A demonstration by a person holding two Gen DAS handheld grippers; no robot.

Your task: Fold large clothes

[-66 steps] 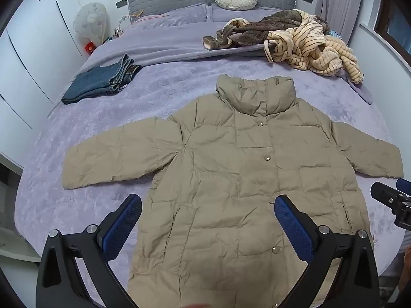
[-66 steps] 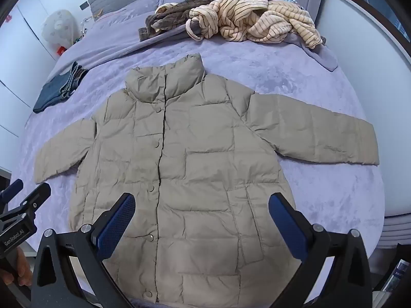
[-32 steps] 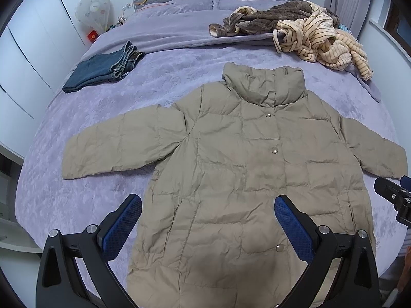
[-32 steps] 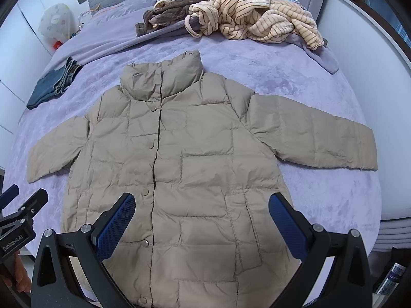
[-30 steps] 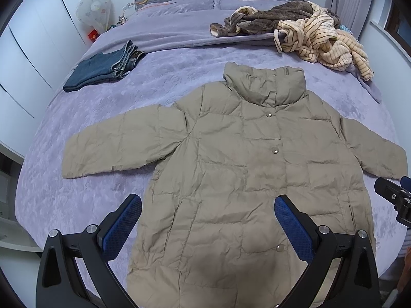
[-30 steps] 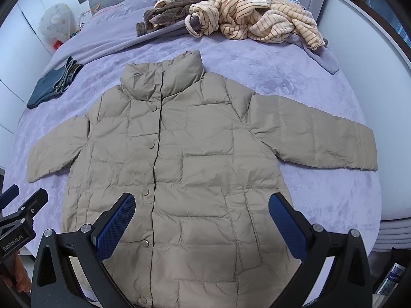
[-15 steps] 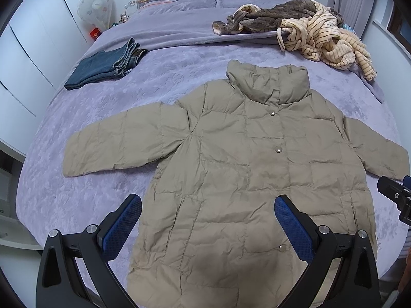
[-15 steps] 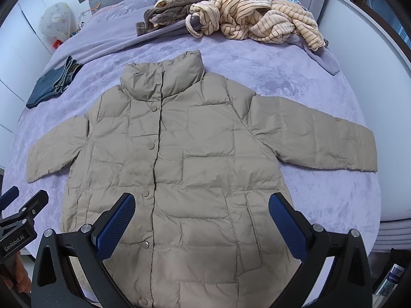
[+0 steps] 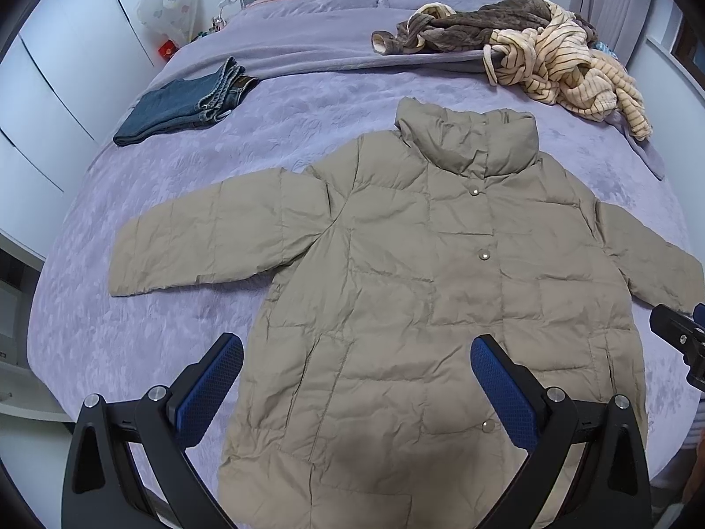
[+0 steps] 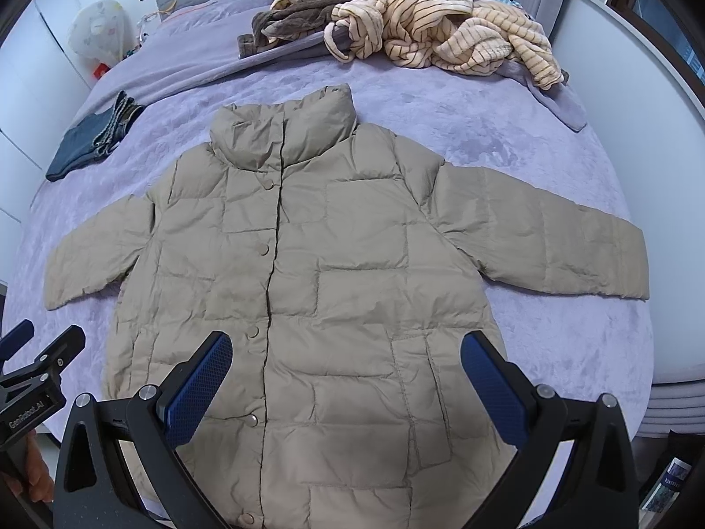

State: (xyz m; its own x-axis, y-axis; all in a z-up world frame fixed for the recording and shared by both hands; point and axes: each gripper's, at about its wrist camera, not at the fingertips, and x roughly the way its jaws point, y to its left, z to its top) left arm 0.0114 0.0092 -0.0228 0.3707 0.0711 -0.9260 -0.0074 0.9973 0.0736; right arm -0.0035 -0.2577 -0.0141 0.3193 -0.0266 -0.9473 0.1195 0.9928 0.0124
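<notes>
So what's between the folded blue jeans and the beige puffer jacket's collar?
Only bare purple bedspread, seen in the left wrist view, between folded blue jeans and beige puffer jacket.

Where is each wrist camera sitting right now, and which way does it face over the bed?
Left wrist: on the left gripper, near the foot of the bed, facing the headboard; open blue pads frame the jacket, right gripper's tip at right edge.
Right wrist: on the right gripper, same heading, further right; left gripper and fingers at lower left.
Shared: jacket, folded jeans, striped clothes pile, purple bedspread.
</notes>
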